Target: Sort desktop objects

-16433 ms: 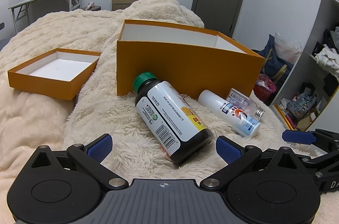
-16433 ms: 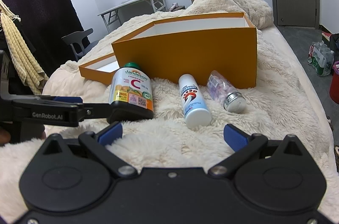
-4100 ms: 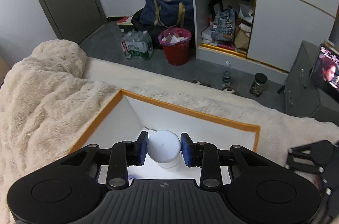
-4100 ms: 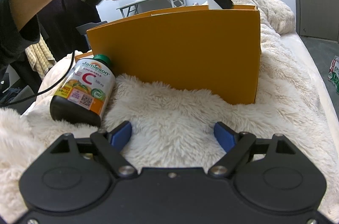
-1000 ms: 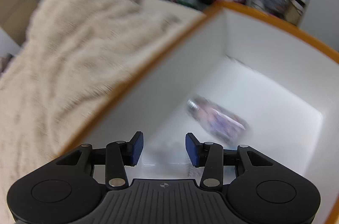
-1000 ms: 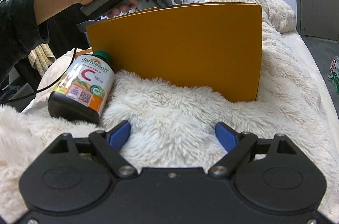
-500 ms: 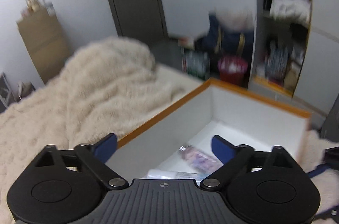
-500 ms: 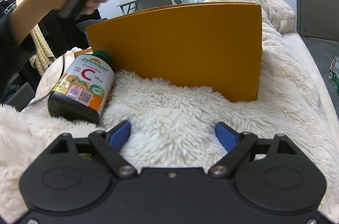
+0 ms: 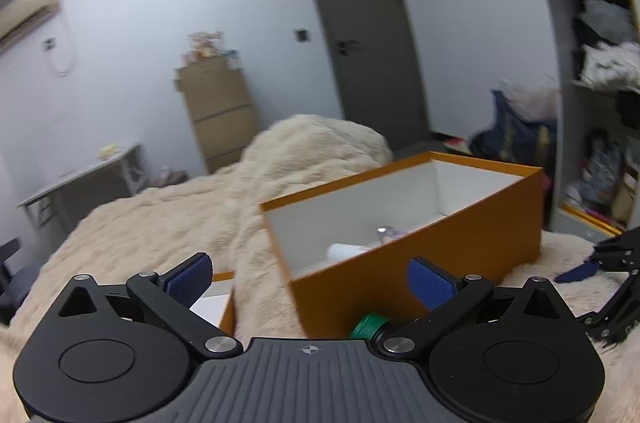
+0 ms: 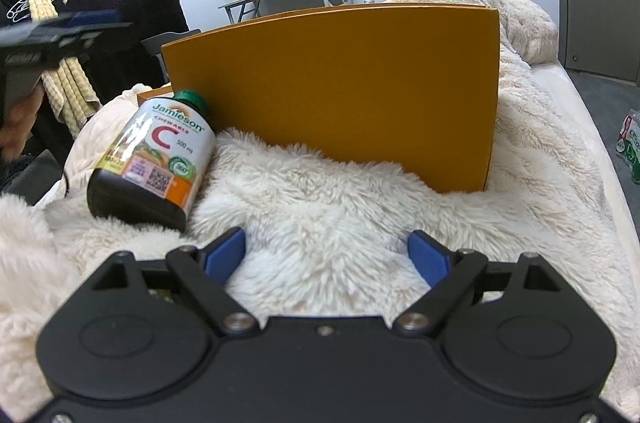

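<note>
Right wrist view: both grippers' fingers spread wide, empty; vitamin bottle [image 10: 154, 159] leans at orange box [image 10: 340, 91] wall.

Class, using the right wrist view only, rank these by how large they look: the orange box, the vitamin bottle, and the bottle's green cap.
1. orange box
2. vitamin bottle, which lies nearer the camera, so its size looks inflated
3. green cap

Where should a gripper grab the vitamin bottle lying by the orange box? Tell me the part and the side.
Grip the vitamin bottle across its labelled body, coming from above. It lies on its side on the fluffy blanket, green cap toward the orange box, so both long flanks are free. The body looks wide, so open fully. The right gripper is open and looks closest.
</note>
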The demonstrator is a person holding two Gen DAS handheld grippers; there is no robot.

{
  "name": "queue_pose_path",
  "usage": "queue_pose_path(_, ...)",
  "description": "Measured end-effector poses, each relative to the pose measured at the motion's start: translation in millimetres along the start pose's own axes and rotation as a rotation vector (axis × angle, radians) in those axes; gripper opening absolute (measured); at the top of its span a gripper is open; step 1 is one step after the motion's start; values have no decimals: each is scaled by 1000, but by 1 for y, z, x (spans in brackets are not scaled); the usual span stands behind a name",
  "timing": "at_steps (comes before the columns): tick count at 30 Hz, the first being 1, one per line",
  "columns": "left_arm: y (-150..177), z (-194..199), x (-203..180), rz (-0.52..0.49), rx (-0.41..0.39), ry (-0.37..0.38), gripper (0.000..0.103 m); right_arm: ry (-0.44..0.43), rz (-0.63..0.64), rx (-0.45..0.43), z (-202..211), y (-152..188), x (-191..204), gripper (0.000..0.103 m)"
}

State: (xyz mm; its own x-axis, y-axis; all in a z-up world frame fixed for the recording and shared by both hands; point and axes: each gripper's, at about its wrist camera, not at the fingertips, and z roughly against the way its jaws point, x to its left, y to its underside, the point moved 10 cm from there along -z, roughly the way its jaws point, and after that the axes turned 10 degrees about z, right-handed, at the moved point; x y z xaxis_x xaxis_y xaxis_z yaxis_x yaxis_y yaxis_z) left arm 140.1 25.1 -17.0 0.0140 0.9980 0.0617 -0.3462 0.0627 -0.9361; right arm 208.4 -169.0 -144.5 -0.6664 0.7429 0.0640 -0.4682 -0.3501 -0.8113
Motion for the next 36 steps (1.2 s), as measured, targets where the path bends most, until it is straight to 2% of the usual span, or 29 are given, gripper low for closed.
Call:
queue_pose_path(4,13,4,12,104,-17,4,103,-1,0,0,1,0,0,88)
queue_pose_path(8,34,2,11,147,17,29,103,-2,-1,1,2,0,0,88)
queue_pose_path(12,54,-4,13,200,60,17,103,-3,-2,2,2,0,0,88)
queue_pose_path(17,63,2,28,278,76,28,103,-4,-1,2,3,-1,0,88)
queue_pose_path(22,56,5,45,267,65,-12,103,-3,0,2,2,0,2,88)
queue_pose_path(27,72,-11,53,228,150,-52,103,-3,0,3,2,0,2,88)
queue_pose_path(29,78,-15,50,234,171,-31,103,-3,0,3,2,0,1,88)
queue_pose_path(33,88,-21,33,220,235,61,103,-3,0,3,2,0,0,88)
queue_pose_path(36,92,-20,24,187,251,85,103,-3,0,3,2,0,1,88)
